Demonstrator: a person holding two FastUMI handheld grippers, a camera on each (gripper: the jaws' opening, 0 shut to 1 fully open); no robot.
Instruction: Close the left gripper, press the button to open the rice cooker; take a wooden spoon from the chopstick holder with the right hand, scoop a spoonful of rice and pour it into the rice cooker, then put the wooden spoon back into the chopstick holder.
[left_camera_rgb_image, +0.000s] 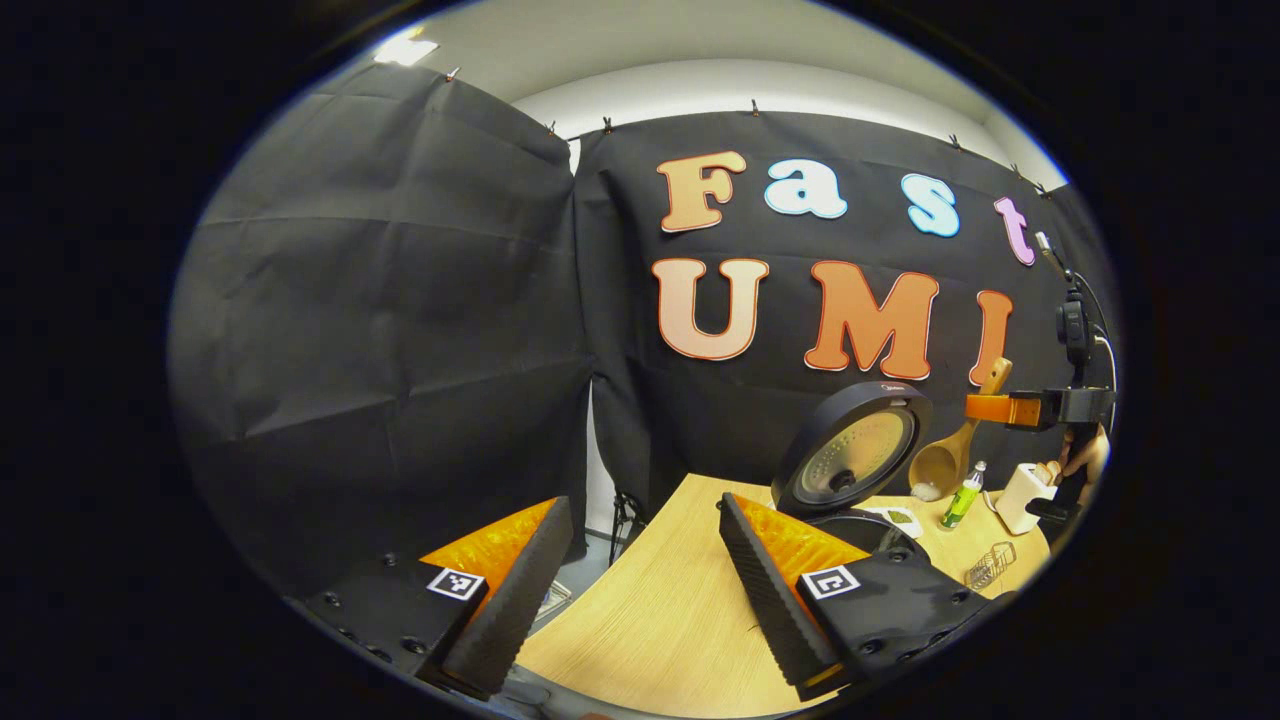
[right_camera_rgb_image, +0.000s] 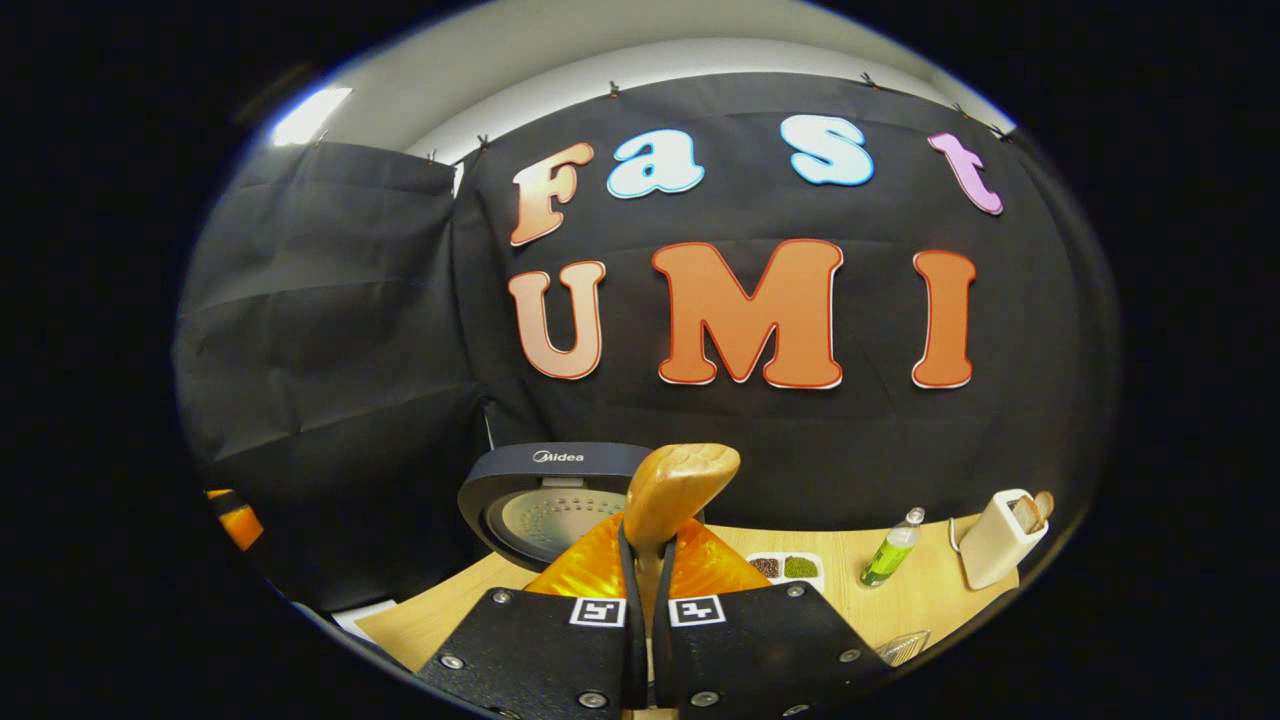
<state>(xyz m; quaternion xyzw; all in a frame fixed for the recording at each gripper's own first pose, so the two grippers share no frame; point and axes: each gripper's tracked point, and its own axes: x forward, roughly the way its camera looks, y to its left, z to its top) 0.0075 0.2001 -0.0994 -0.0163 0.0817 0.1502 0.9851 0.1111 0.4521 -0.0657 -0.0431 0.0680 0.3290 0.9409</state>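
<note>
Gripping the wooden spoon (right_camera_rgb_image: 672, 492), right gripper (right_camera_rgb_image: 648, 585) fingers clamp it — left gripper (left_camera_rgb_image: 635, 590) fingers apart; rice cooker (left_camera_rgb_image: 850, 462) lid up.

The right gripper (right_camera_rgb_image: 648, 575) squeezes the wooden spoon (right_camera_rgb_image: 678, 485) (bowl end up); rice cooker (right_camera_rgb_image: 545, 500) open behind it.

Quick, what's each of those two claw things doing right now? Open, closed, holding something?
Left gripper: open, holding nothing.
Right gripper: shut on the wooden spoon, bowl upward.
</note>
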